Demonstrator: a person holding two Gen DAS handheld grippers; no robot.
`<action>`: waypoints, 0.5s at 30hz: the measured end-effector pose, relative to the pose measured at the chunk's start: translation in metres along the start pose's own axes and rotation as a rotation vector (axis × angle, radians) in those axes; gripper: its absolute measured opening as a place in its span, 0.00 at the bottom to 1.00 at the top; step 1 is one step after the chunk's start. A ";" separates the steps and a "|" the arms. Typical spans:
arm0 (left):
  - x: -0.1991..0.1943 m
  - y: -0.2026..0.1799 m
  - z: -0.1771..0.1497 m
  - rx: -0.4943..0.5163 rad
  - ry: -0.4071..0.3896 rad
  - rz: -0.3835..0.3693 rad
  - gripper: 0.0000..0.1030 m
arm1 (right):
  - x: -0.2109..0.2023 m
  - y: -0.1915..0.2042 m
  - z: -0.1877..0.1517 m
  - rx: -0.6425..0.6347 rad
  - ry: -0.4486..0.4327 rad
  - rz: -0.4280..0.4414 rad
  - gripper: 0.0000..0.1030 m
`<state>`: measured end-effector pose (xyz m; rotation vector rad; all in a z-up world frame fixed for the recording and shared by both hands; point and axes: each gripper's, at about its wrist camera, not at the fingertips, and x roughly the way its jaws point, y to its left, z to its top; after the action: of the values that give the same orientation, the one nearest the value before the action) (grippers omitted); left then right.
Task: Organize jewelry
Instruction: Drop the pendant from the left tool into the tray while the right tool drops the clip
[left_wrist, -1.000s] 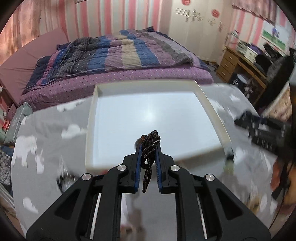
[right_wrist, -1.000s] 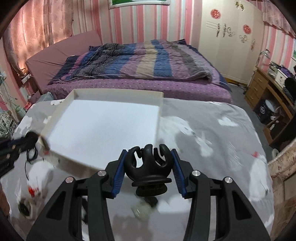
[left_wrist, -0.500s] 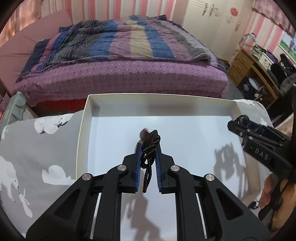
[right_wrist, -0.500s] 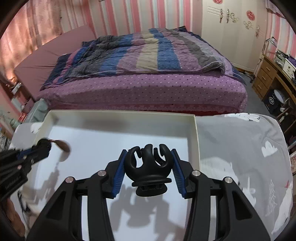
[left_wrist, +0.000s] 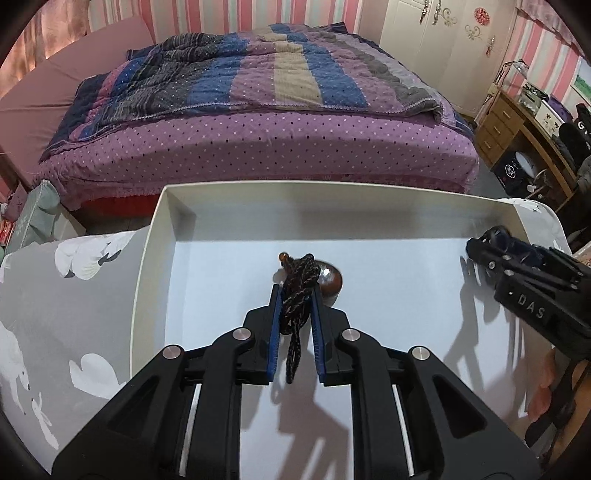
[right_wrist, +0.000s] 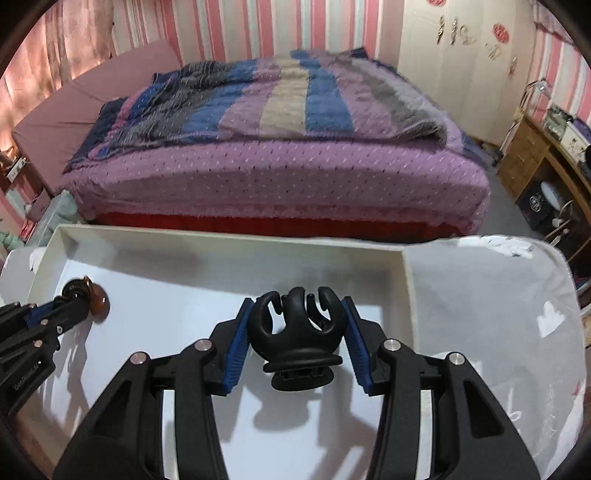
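1. Left gripper (left_wrist: 297, 291) at 6 o'clock in the left wrist view, jaws nearly together, blue pads clamped on a dark braided cord (left_wrist: 295, 295).
2. Cord bunched into a knot above the fingertips, one loose end hanging down between the fingers toward 6 o'clock.
3. Brown glossy pendant (left_wrist: 330, 282) just past the fingertips at 1 o'clock from the knot, low over the tray floor; contact with the floor not clear.
4. Small amber bead (left_wrist: 283, 256) at 11 o'clock from the knot, on the cord.
5. Right gripper (right_wrist: 295, 325) at 6 o'clock in the right wrist view, jaws partly apart, pads pressed on both sides of a black claw-shaped holder (right_wrist: 297, 325).
6. Holder upright between the pads, prongs curling up toward 12 o'clock, flat round base toward 6 o'clock, raised above the tray floor with a shadow beneath.
7. White shallow tray (left_wrist: 147, 280) under both grippers, resting on a grey cloth with white bird shapes (left_wrist: 55, 314).
8. Left gripper with the pendant also visible at 9 o'clock in the right wrist view; right gripper at 3 o'clock in the left wrist view.
9. Bed with striped quilt (right_wrist: 280, 110) at 12 o'clock beyond the tray.
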<state>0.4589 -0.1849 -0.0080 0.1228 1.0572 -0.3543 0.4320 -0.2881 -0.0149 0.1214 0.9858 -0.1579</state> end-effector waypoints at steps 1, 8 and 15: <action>0.001 0.000 0.000 0.001 0.003 0.002 0.14 | 0.001 -0.001 0.001 0.005 0.000 0.000 0.47; -0.013 -0.005 0.000 -0.003 -0.029 0.014 0.48 | -0.005 0.001 0.001 -0.008 0.003 -0.007 0.67; -0.057 -0.004 -0.012 0.005 -0.067 0.010 0.66 | -0.046 -0.009 -0.002 0.024 -0.040 -0.010 0.70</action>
<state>0.4226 -0.1724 0.0361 0.1206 0.9896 -0.3496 0.4041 -0.2926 0.0222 0.1346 0.9445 -0.1802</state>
